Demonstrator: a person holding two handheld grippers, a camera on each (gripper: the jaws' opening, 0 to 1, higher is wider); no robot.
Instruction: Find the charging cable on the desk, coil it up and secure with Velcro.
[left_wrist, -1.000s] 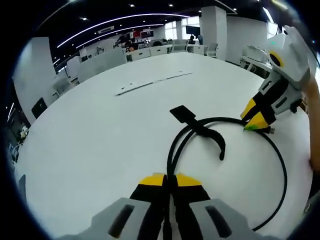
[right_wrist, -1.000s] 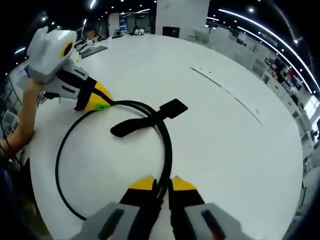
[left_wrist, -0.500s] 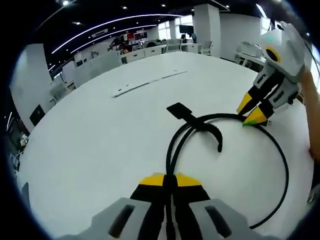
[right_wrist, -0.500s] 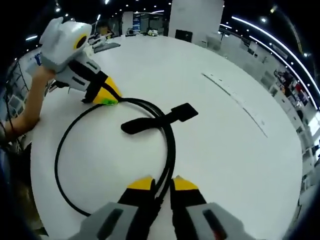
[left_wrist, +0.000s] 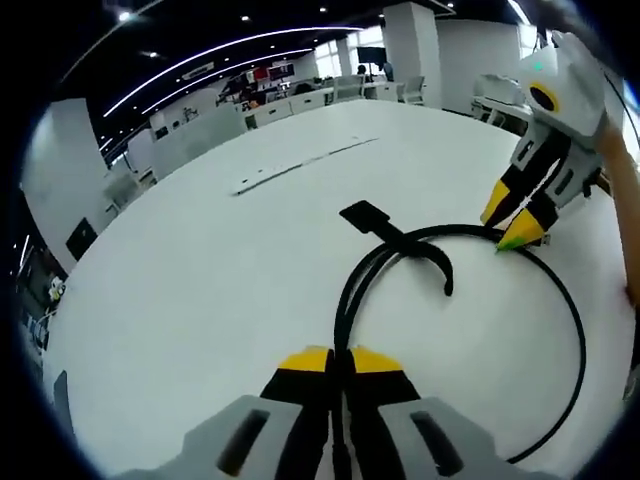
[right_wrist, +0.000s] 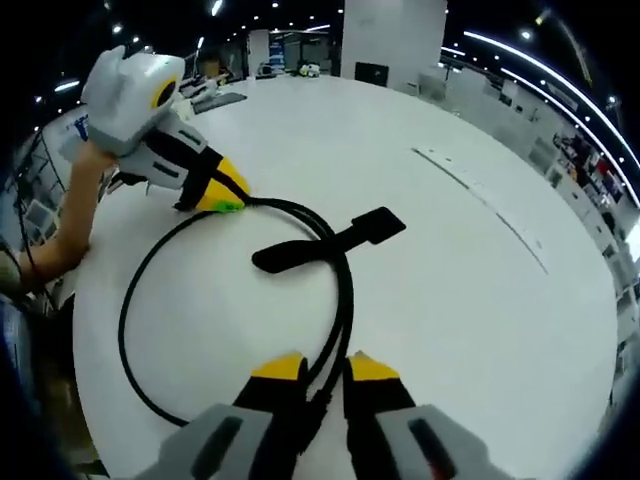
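Black charging cable, thin, round-sheathed: lying in one loose loop on white round desk. Flat black Velcro strap attached at loop crossing, spread open, unfastened. Left gripper, yellow-tipped: jaws pressed together on cable strands near the crossing. Right gripper: pinching cable likewise at opposite side of loop. Risk, judged: loop springing wide once either pinch slackens; strap end slipping under strands, catching on itself before wrapping
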